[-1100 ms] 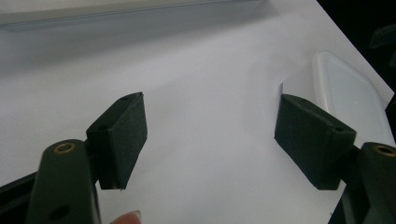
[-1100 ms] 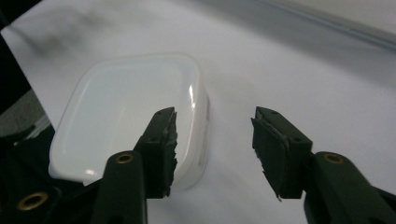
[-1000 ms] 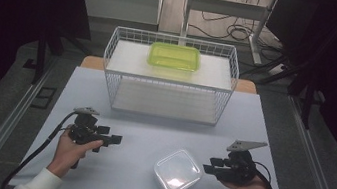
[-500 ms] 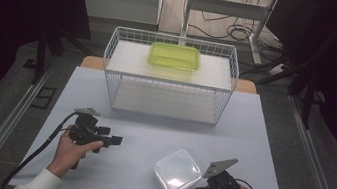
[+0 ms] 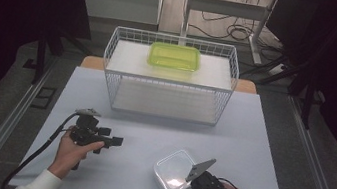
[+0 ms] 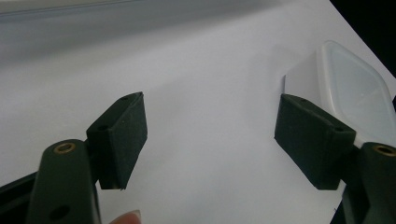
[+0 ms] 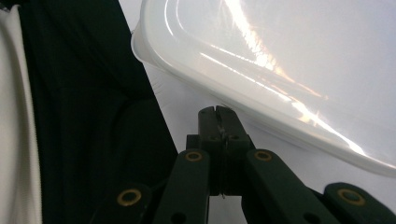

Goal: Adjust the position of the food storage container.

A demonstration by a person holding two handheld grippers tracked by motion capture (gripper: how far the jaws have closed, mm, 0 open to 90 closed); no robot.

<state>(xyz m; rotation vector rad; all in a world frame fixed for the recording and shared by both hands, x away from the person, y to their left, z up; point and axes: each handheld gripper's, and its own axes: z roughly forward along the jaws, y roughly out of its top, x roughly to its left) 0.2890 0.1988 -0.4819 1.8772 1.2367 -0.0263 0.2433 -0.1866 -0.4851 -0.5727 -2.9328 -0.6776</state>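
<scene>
Pressing its two jaws fully together with nothing between them, the right gripper lies low at the near edge of the table, its tips just beside the near rim of the clear lidded plastic container; whether they touch that rim cannot be told. Its jaws have just been closing. Bare tabletop lies open to the left of the container as far as the left gripper, whose jaws stand spread and empty, pointing toward the container. Well beyond, a white wire basket carries a green container on its raised shelf.
</scene>
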